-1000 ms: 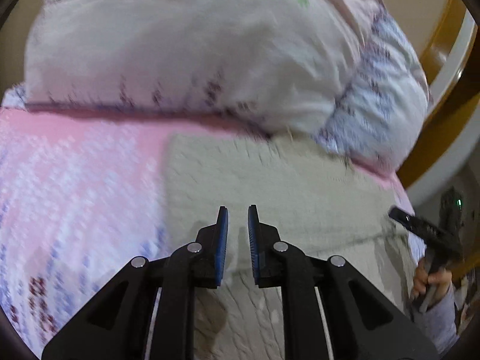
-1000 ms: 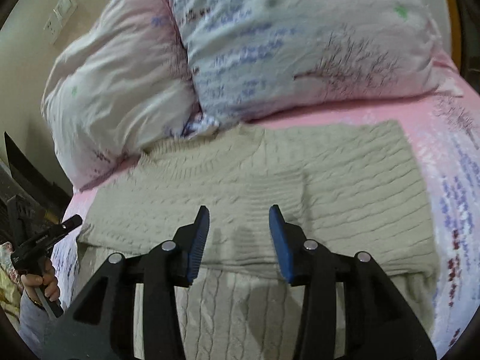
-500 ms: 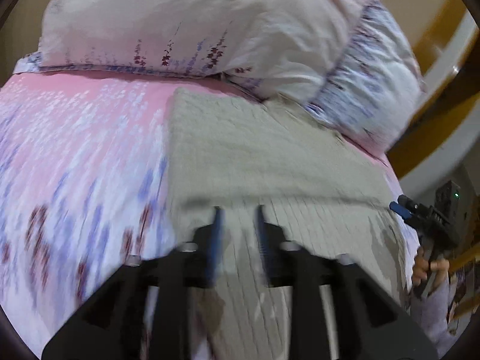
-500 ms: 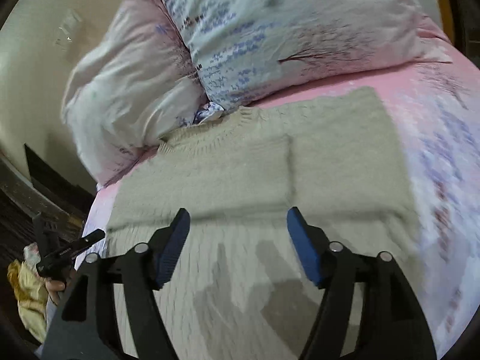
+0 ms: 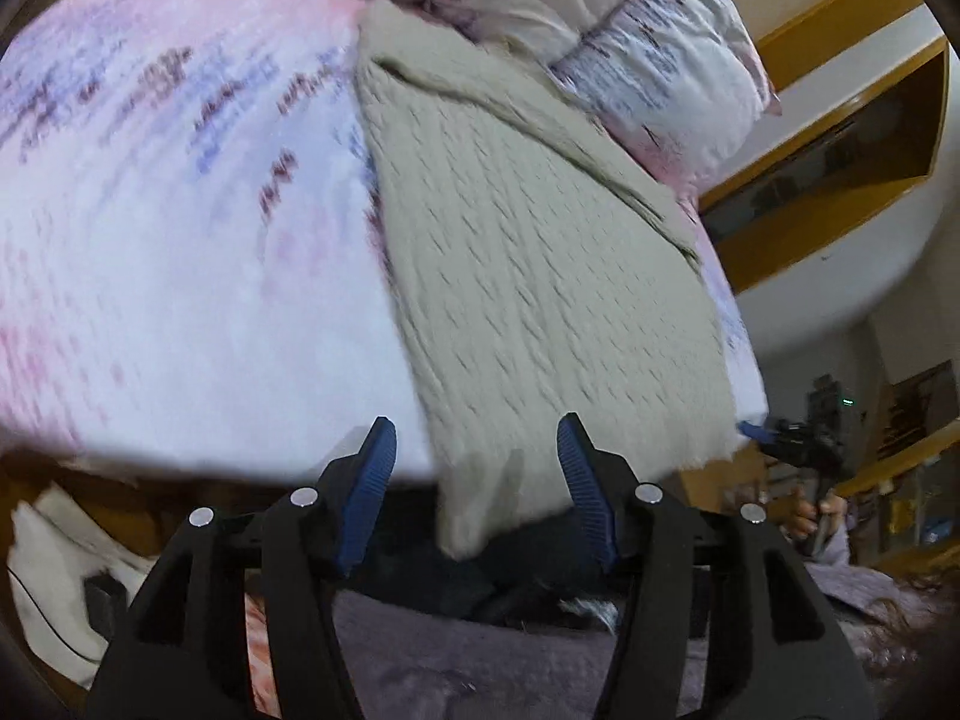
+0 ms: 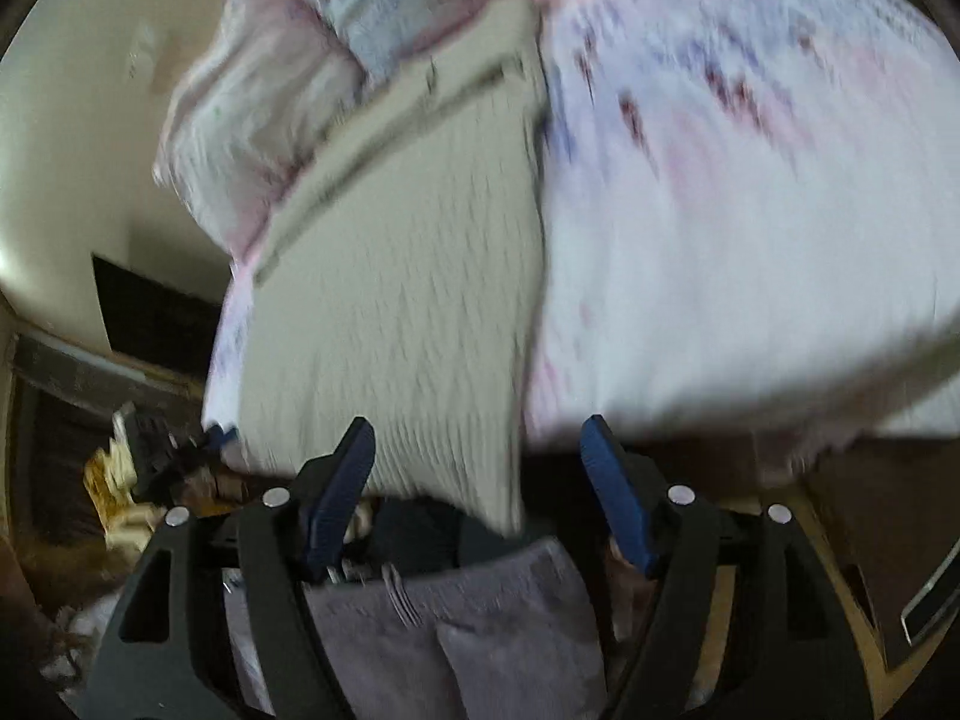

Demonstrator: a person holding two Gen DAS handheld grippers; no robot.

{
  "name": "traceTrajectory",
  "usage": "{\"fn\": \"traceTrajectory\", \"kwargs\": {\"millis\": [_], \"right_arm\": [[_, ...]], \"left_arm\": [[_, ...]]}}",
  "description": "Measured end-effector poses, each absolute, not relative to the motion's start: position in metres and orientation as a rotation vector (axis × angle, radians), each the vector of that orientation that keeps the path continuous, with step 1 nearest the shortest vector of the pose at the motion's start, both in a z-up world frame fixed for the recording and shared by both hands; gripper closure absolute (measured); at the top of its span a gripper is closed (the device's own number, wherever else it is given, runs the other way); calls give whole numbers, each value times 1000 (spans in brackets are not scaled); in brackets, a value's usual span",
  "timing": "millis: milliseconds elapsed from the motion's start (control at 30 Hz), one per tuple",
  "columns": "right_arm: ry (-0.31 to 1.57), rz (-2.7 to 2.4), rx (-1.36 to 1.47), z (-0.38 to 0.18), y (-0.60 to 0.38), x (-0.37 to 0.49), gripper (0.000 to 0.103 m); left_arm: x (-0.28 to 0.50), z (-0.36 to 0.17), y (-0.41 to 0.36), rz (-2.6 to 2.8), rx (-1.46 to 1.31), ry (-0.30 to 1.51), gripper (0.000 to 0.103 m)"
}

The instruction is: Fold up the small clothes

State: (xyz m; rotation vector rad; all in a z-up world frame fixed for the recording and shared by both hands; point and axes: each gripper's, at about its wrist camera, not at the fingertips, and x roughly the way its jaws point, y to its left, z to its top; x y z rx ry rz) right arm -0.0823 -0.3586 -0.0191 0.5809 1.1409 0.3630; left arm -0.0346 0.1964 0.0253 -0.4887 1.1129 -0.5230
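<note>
Beige cable-knit sweater (image 5: 528, 276) lying flat on bed (image 5: 180, 228) w/ pink-and-white floral sheet, top part folded down over body, lower hem hanging slightly over near bed edge. Two pillows (image 5: 660, 54) at far end, touching sweater's top.

Left gripper (image 5: 477, 468) in foreground of left wrist view, blue-padded fingers (image 5: 375, 477) spread wide apart, holding nothing, hem corner showing in gap between them; contact w/ fabric can't be told.

Right gripper (image 6: 480, 468) likewise wide open, empty, fingers (image 6: 618, 492) framing opposite hem corner (image 6: 474, 480) in right wrist view. Also visible far right in left wrist view, beside sweater's other edge.

Grey fabric (image 6: 456, 630) below both grippers. Both views motion-blurred.
</note>
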Motion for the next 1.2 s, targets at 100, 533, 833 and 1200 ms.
{"fn": "traceTrajectory", "kwargs": {"millis": [100, 533, 833, 1200], "right_arm": [[1185, 377, 605, -33, -355, -87, 31], [1145, 579, 841, -71, -351, -72, 92], [1083, 600, 695, -28, -340, -69, 95], [698, 470, 426, 79, -315, -23, 96]], "left_arm": [[-51, 20, 192, -536, -502, 1156, 46], [-46, -19, 183, -574, -673, 1222, 78], [-43, 9, 189, -610, -716, 1156, 94], [29, 84, 199, -524, -589, 837, 95]]}}
